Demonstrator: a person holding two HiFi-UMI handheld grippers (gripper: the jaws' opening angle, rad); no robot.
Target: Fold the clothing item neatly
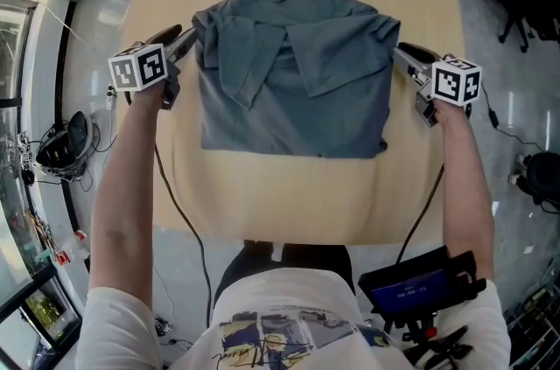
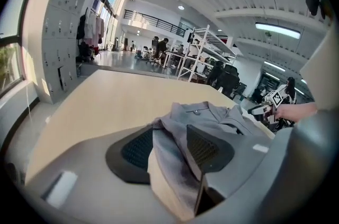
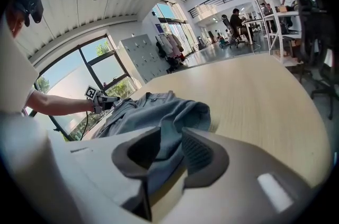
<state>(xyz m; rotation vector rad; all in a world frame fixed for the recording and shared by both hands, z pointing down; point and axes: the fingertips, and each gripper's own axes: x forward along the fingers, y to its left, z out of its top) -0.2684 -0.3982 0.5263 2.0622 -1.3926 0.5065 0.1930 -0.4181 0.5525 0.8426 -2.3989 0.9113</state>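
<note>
On the pale wooden tabletop (image 1: 289, 193) a folded grey-blue shirt (image 1: 297, 97) is spread centrally. Its side edges are loosely straddled by the left gripper (image 1: 186, 38) and right gripper (image 1: 401, 54), fingers (image 2: 139, 148) held apart.

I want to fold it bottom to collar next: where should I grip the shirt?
Grip the shirt's two near hem corners, coming from the left and right sides, low over the table: it lies flat, sleeves folded in, the hem straight and free.
</note>
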